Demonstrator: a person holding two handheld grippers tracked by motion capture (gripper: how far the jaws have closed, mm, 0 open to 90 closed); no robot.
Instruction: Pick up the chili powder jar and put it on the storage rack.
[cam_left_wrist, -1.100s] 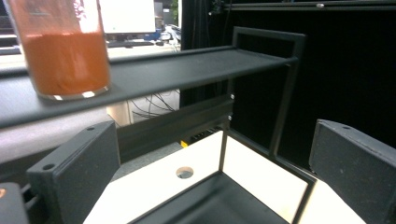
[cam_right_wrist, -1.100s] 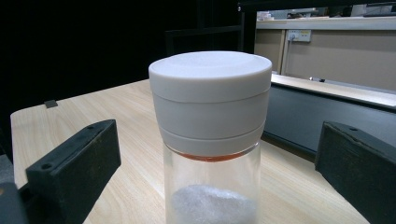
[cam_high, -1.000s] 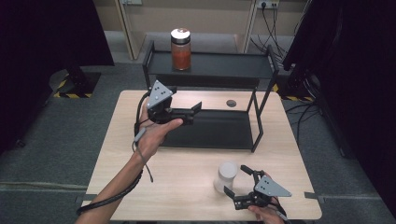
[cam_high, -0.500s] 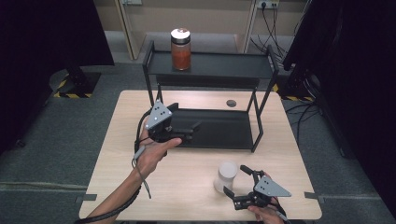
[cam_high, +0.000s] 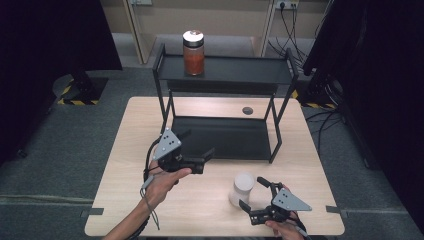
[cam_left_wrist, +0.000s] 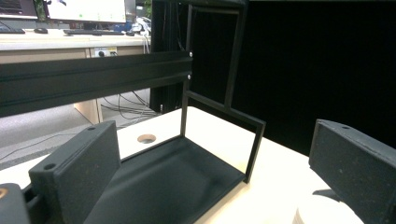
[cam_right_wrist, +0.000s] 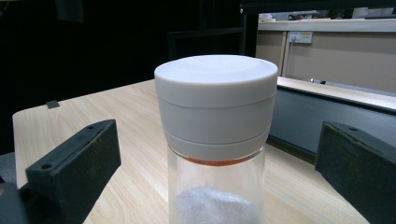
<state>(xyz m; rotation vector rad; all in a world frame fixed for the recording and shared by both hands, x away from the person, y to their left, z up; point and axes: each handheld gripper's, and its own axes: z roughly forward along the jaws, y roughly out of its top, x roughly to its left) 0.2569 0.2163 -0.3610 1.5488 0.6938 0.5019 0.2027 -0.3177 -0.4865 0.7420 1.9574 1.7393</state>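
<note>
A glass jar with a white lid and white powder inside stands near the table's front edge. My right gripper is open just behind it, one jaw on each side and not touching. In the right gripper view the jar stands between the jaws of that gripper. My left gripper is open and empty, held above the table in front of the black rack's lower shelf. In the left gripper view, that gripper faces the shelf, and the white lid peeks in at the lower right.
A two-tier black metal rack stands at the back of the wooden table. A jar of red powder sits at the left of its top shelf. A round cable hole lies behind the lower shelf.
My left gripper has come back from the rack's left side toward the near edge and lower, still open. The right gripper and the white-lidded jar have stayed put.
</note>
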